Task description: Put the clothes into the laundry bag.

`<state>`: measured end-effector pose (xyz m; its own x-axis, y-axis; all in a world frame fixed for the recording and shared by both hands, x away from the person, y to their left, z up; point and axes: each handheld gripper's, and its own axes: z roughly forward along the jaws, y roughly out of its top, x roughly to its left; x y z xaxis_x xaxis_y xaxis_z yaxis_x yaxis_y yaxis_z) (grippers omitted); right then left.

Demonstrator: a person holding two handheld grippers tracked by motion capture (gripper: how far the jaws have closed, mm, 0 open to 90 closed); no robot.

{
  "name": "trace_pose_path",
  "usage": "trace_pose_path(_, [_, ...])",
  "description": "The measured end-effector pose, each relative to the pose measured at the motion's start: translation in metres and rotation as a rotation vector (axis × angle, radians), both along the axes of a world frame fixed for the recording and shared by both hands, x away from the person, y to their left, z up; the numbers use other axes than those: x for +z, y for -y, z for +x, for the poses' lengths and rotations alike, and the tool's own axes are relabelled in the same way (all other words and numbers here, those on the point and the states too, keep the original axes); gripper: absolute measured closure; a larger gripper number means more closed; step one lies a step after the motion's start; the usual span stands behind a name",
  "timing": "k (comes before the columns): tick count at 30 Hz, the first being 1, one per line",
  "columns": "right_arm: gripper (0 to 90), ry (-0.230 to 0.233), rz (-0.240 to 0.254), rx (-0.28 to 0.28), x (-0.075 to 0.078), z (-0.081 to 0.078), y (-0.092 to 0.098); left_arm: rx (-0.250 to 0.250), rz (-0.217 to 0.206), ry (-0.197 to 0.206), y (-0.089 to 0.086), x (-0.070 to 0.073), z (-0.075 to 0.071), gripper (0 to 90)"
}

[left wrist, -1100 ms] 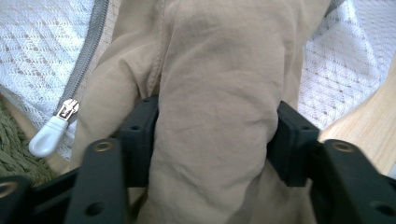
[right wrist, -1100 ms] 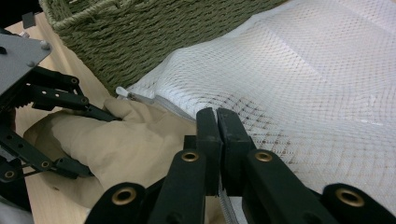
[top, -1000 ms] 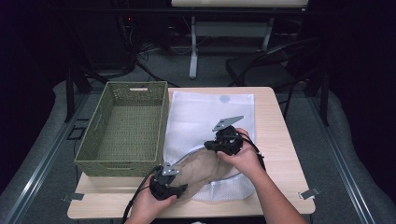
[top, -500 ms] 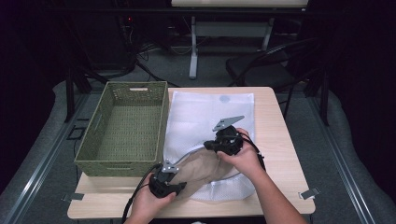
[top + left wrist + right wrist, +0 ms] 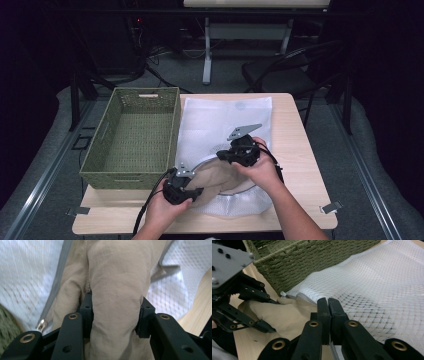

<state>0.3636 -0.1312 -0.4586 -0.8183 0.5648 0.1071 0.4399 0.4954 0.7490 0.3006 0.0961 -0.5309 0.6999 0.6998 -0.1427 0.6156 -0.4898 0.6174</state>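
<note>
Dark floor and black chair legs ring the pale wooden desk, which carries everything I am working with. At its near edge lies a beige garment, bunched up and sitting partly inside the open mouth of a white mesh laundry bag that stretches flat toward the far side of the desk. A grey zipper band edges the bag's opening and curves around the cloth.

My left hand-held gripper has just been closing, and its two black pads now press into a thick fold of the beige garment from both sides; the fabric bulges between them. In the high view that left hand-held gripper sits at the near end of the garment, close to the desk edge.

My right hand-held gripper has its jaws pressed together on the zippered rim of the mesh bag, with a strip of zipper running down between them. In the high view the right hand-held gripper is at the far side of the garment, over the bag's mouth.

Just beside the bag, to the left, stands a green woven basket, touching the bag's edge near the zipper end.
</note>
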Motion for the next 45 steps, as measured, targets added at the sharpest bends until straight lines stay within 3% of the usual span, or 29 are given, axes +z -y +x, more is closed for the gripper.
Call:
trace_pose_path(14, [88.5,0.005,0.005,0.006,0.001,-0.001,-0.002,0.042,-0.014,0.024,0.018,-0.003,0.020,59.7])
trace_pose_path(28, [88.5,0.004,-0.009,0.008,0.000,-0.001,-0.003,0.060,-0.036,0.013,0.031,-0.013,0.031,56.6])
trace_pose_path(34, [88.5,0.002,-0.011,0.002,-0.001,0.000,-0.003,0.045,-0.007,0.049,0.033,-0.023,0.029,41.1])
trace_pose_path(40, [88.5,-0.003,-0.013,0.000,-0.002,0.000,-0.003,0.049,-0.025,0.061,0.030,-0.020,0.027,39.3])
trace_pose_path(45, [88.5,-0.001,-0.007,-0.001,-0.002,0.000,-0.003,0.042,-0.022,0.112,0.026,-0.012,0.021,38.8])
